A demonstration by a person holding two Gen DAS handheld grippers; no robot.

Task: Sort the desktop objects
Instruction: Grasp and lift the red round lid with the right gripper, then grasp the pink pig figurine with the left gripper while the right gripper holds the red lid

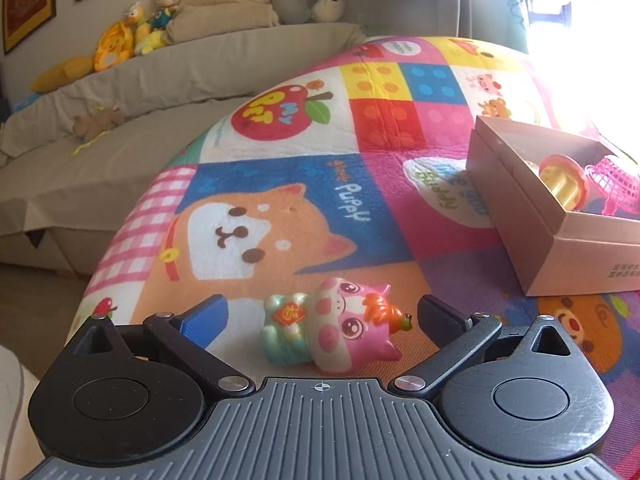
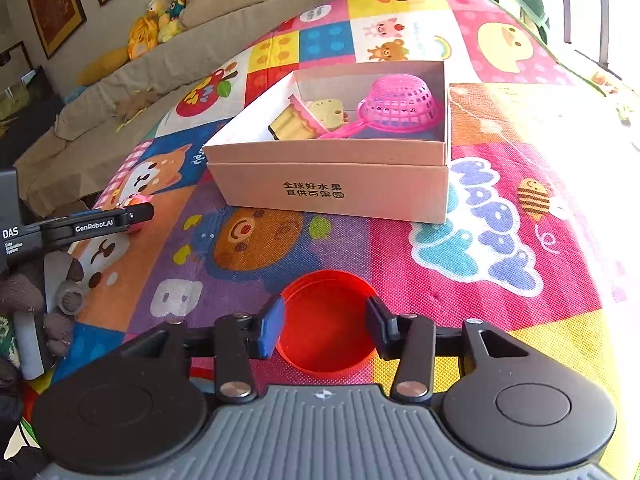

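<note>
A pink and white cat figurine [image 1: 336,326] lies on its side on the colourful play mat [image 1: 304,184], between the wide-open fingers of my left gripper [image 1: 322,314], which do not touch it. It shows small behind the left gripper in the right wrist view [image 2: 138,202]. A red round lid [image 2: 328,322] sits open side up on the mat. My right gripper [image 2: 326,328] has its fingers against the lid's two sides. A pink cardboard box [image 2: 332,188] holds a pink toy strainer [image 2: 400,104] and a gold toy [image 2: 294,122].
The box also shows at the right in the left wrist view [image 1: 520,216]. A beige sofa [image 1: 120,120] with plush toys [image 1: 136,32] lies beyond the mat's left edge. Bright sunlight washes out the mat's right side.
</note>
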